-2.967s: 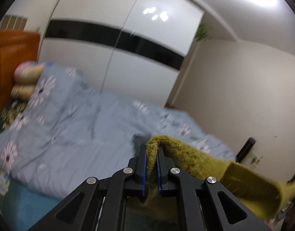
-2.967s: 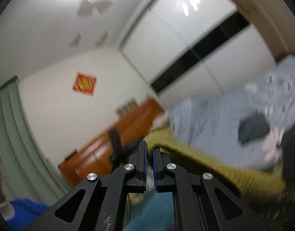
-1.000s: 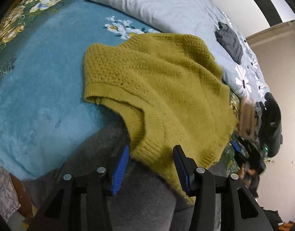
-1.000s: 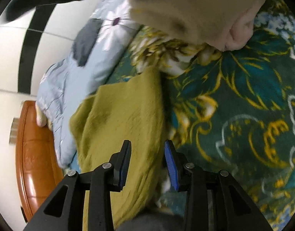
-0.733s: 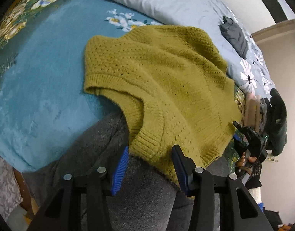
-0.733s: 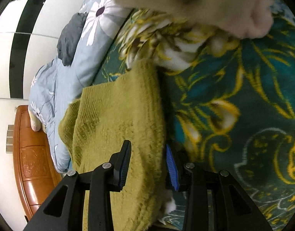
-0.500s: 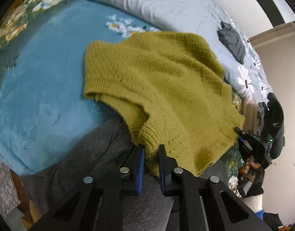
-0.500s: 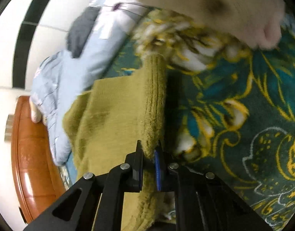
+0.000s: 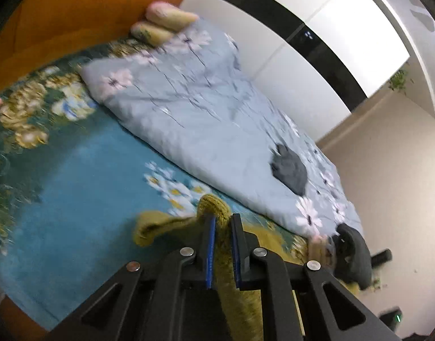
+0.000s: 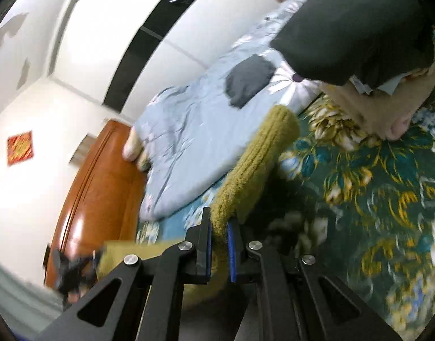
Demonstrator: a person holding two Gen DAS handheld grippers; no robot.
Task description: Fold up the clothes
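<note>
Over one bed [image 9: 61,187], two grippers' fingers [image 9: 210,244] each clamp one sweater [image 10: 254,167].

Both grippers – left gripper [image 9: 222,221], right gripper [image 10: 219,221] – are black plastic, with blue finger pads and silver screws.

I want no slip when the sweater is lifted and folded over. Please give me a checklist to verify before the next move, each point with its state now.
1. Left hand-held gripper shut on the olive sweater: ok, knit sits between the blue pads.
2. Right hand-held gripper shut on the sweater: ok, the ribbed edge passes through it.
3. Depth of each bite: cannot tell, the cloth hides the pad tips.
4. Sweater free of the grey quilt: ok in the left view.
5. Blue blanket ahead free for laying down: ok.
6. Sweater hanging flat, no twist: cannot tell, mostly out of view.
</note>
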